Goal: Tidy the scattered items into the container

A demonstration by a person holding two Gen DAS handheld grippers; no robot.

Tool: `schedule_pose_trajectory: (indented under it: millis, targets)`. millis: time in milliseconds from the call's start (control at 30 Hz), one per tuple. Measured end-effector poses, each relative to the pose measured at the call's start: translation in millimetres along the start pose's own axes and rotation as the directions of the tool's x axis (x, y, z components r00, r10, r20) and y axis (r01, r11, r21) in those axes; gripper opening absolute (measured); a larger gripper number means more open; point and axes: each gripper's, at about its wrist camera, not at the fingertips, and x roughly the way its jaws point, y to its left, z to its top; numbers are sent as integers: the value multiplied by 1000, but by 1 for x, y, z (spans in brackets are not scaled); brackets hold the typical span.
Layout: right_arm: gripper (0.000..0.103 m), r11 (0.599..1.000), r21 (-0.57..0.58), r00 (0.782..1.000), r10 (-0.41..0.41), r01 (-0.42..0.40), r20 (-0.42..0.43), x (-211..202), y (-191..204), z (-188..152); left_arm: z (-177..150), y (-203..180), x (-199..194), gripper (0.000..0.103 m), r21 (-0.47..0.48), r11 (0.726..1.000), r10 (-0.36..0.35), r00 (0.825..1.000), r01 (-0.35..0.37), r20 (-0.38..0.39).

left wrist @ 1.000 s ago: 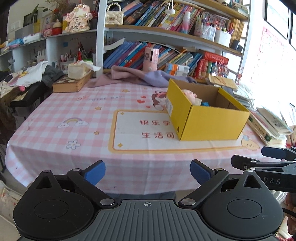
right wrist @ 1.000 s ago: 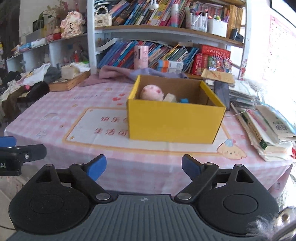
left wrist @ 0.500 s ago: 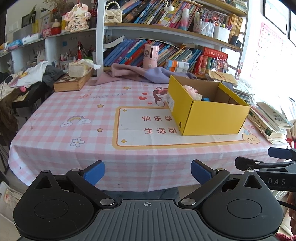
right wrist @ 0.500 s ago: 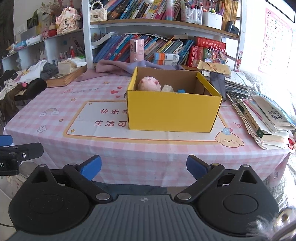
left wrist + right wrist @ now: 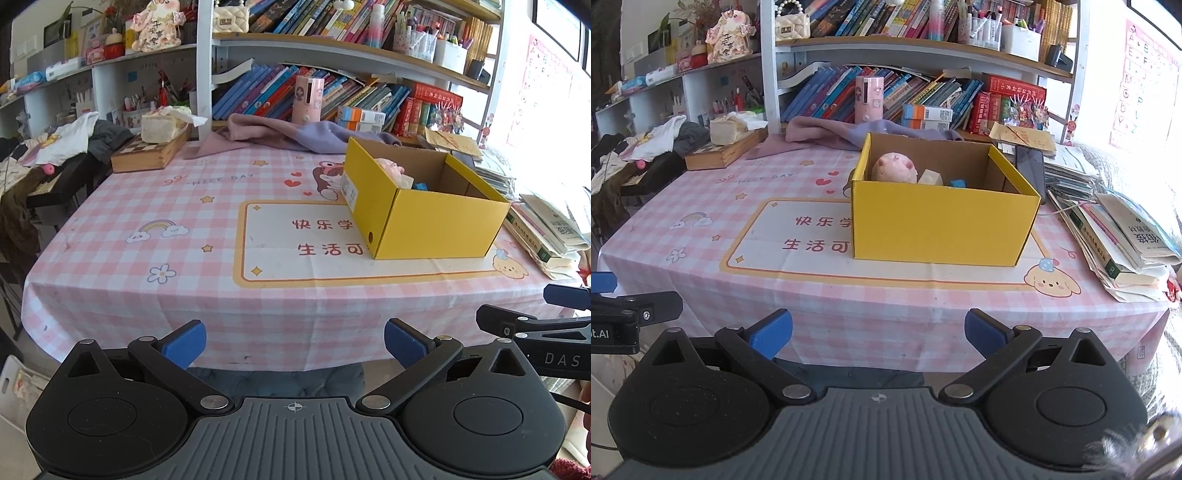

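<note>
A yellow cardboard box stands on the pink checked tablecloth, right of centre. Inside it lie a pink pig plush, a cream block and a small blue item. My left gripper is open and empty, held off the table's front edge. My right gripper is open and empty, also off the front edge, facing the box. Each gripper shows at the side of the other's view.
A stack of books and papers lies right of the box, with a phone behind it. A wooden box with tissues and a purple cloth lie at the table's back. Bookshelves stand behind.
Both grippers have drawn back from the table and risen a little; the box and table look farther away. Both stay open and empty.
</note>
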Motion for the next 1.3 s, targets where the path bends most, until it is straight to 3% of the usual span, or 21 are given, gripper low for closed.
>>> schedule_pose_trajectory:
  millis: [1300]
  targets:
    - [101,1000,-29,1000,4,-4,7,2,9,6,5,4,-3,103,3,1000,10,1000,-10,25]
